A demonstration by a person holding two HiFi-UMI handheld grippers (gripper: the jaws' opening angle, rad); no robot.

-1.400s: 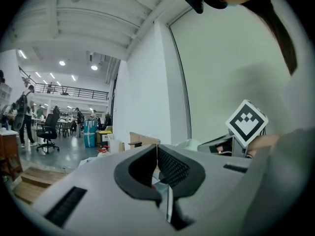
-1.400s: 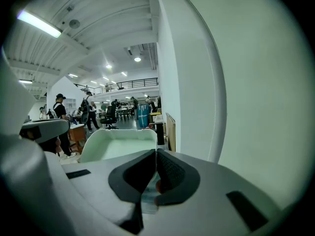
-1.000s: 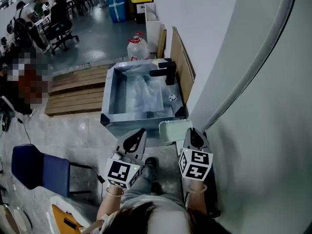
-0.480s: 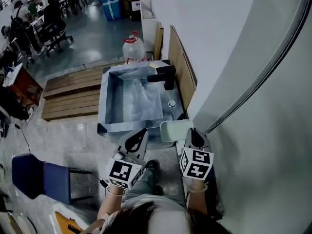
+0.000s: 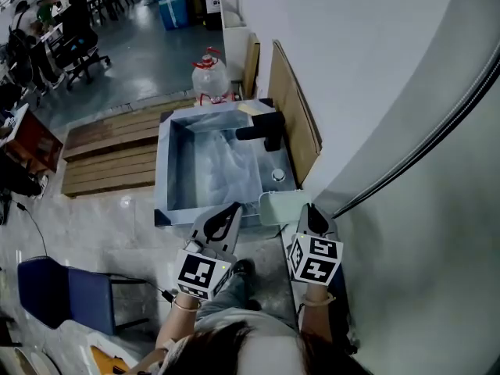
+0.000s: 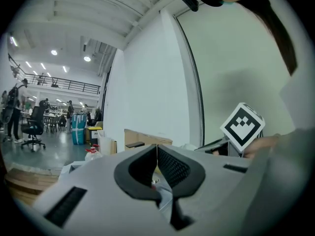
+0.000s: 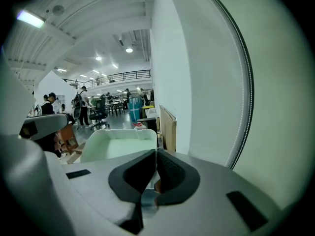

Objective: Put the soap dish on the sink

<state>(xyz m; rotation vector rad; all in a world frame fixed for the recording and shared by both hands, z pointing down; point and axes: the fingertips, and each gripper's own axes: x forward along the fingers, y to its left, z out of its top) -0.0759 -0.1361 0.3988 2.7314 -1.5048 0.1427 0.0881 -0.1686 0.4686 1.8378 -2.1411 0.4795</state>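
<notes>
**Step in hand.** The left gripper is held just short of the near rim of the sink. Its jaws are pressed together with nothing between them, as confirmed in the left gripper view. To the right, the pale green soap dish is carried at the near right corner of the sink, clamped by its near edge in the closed jaws of the right gripper. In the right gripper view, the dish is seen directly beyond the jaw tips. Whether the dish already rests on the rim cannot be determined. The step is judged to be the carry, close to placement.

**Next move.** The dish is to be lowered level onto the flat ledge beside the black faucet. The jaws are to be released only once the dish is fully supported.

**Surface and room.** The basin is square, metal and lined with clear film. Wooden pallets lie to its left, a water jug stands behind it, and a board leans against the white wall on the right. A blue chair stands on the polished floor.
</notes>
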